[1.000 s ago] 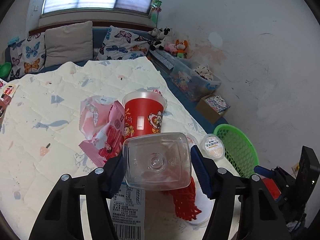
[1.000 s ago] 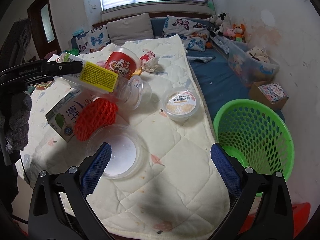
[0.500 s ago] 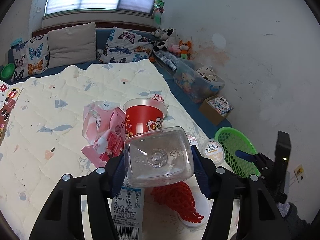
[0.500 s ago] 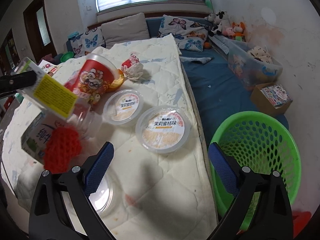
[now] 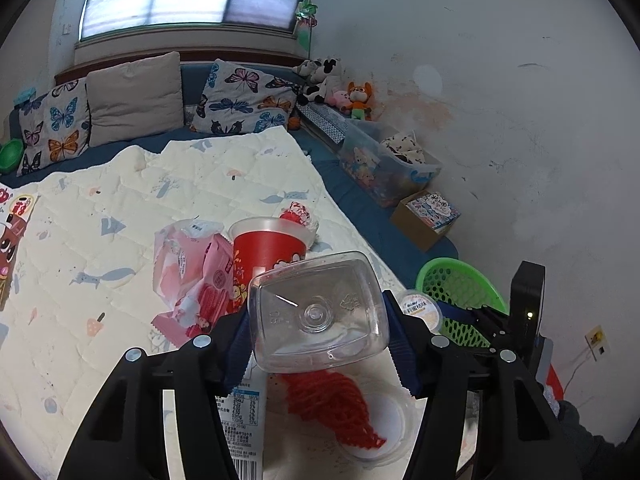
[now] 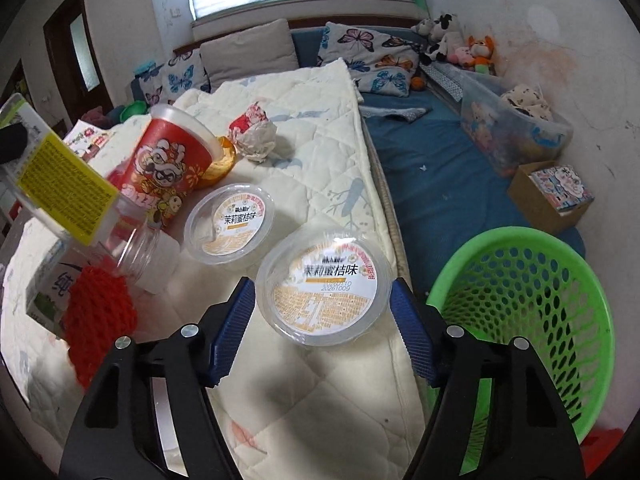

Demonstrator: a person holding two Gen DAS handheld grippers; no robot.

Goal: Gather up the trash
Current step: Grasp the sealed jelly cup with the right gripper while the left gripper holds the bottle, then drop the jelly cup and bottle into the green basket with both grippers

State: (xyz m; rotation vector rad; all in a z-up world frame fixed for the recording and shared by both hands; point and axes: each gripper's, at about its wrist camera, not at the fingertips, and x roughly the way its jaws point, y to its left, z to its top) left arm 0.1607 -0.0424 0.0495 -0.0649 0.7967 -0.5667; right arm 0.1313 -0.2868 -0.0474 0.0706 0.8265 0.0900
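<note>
My left gripper (image 5: 318,322) is shut on a clear plastic bottle (image 5: 316,300), held bottom-forward above the quilt; its yellow label (image 6: 64,188) shows in the right wrist view. My right gripper (image 6: 322,296) is closing around a round jelly cup (image 6: 324,280) with an orange label at the quilt's edge, and both blue pads (image 6: 236,320) meet its rim. The same cup (image 5: 422,306) appears small in the left wrist view. A green mesh basket (image 6: 520,292) stands on the floor just right of the cup.
On the quilt (image 6: 312,184) lie a second jelly cup (image 6: 230,220), a red paper cup (image 6: 168,168), a crumpled wrapper (image 6: 254,132), red foam netting (image 5: 332,404), a milk carton (image 5: 240,420), a pink wrapper (image 5: 192,276) and a clear lid (image 5: 388,424). A cardboard box (image 6: 552,196) and storage bin (image 6: 516,132) line the wall.
My right gripper swung from the clear lid over to the jelly cup and narrowed its jaws onto it. The left gripper lifted the bottle slightly.
</note>
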